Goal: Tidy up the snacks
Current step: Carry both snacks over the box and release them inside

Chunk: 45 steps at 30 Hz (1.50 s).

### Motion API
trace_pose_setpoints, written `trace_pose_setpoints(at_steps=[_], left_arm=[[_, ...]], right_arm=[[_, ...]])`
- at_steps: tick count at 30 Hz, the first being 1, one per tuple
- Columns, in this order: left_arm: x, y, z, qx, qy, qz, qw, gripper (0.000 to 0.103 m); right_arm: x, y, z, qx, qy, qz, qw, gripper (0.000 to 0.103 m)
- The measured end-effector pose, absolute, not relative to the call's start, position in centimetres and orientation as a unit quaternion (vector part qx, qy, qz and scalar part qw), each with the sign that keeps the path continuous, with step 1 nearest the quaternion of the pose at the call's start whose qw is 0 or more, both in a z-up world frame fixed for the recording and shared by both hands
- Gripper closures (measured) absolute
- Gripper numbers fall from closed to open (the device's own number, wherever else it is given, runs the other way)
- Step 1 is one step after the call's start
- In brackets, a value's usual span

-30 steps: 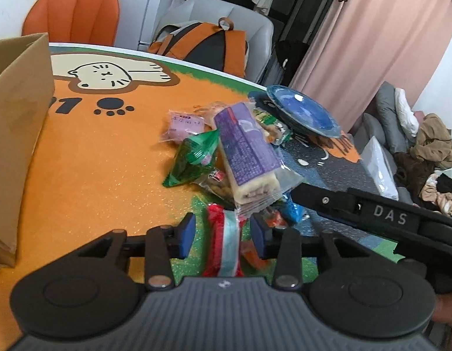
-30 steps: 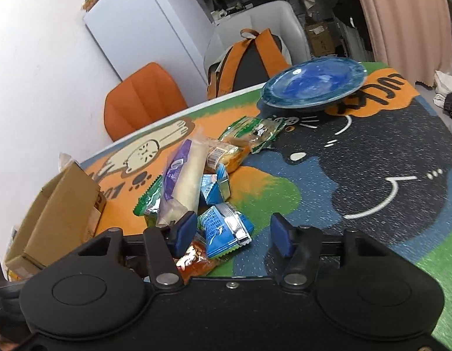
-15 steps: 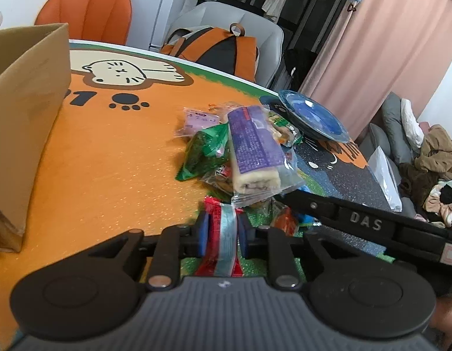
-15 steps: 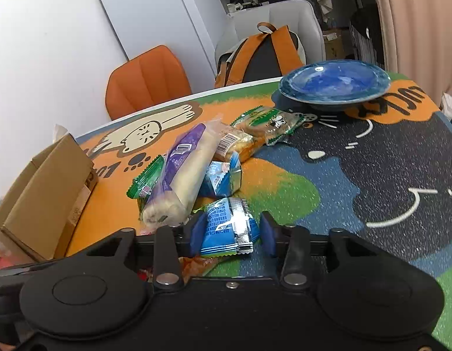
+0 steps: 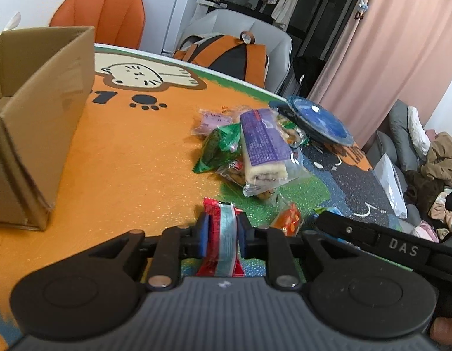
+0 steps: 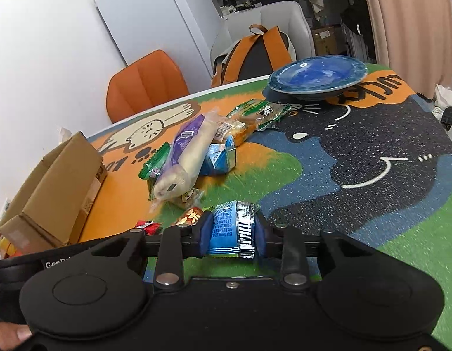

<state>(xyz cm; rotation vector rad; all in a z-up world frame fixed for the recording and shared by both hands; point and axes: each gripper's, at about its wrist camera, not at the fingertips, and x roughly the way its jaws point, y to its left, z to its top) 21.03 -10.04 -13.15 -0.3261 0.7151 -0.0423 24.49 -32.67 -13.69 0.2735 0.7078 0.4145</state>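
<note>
My left gripper [image 5: 223, 235] is shut on a red and blue striped snack packet [image 5: 223, 234] and holds it just above the mat. My right gripper [image 6: 231, 229] is shut on a blue and silver snack packet [image 6: 228, 225]. A pile of snacks lies ahead: a long purple-wrapped roll [image 5: 263, 146] [image 6: 185, 158], a green packet [image 5: 218, 146], an orange packet [image 5: 288, 219], a blue packet [image 6: 220, 158]. An open cardboard box [image 5: 36, 111] [image 6: 53, 193] stands to the left of the pile.
A blue plate [image 5: 316, 120] [image 6: 316, 74] sits at the far side of the cartoon table mat [image 5: 123, 161]. An orange chair [image 5: 106, 17] and a grey chair with an orange backpack [image 5: 228, 55] stand behind the table. The right gripper's body [image 5: 386, 242] crosses the left view.
Both grippers closed: the left on the red and blue packet, the right on the blue and silver packet. Both then pulled back and up from the pile with their packets.
</note>
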Motion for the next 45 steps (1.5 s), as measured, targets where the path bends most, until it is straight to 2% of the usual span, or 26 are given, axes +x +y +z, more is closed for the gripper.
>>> trace_pose_setpoints(at_steps=[27, 45], left_arm=[[17.4, -3.6, -4.3, -0.182, 0.236, 0.023, 0.954, 0.084], [15.9, 5.1, -3.7, -0.213, 0.213, 0.081, 0.950, 0.084]], right_arm=[[22.1, -26.9, -7.4, 0.130, 0.274, 0.260, 0.917, 0.072], [22.3, -19.5, -5.0, 0.114, 0.257, 0.313, 0.907, 0.072]])
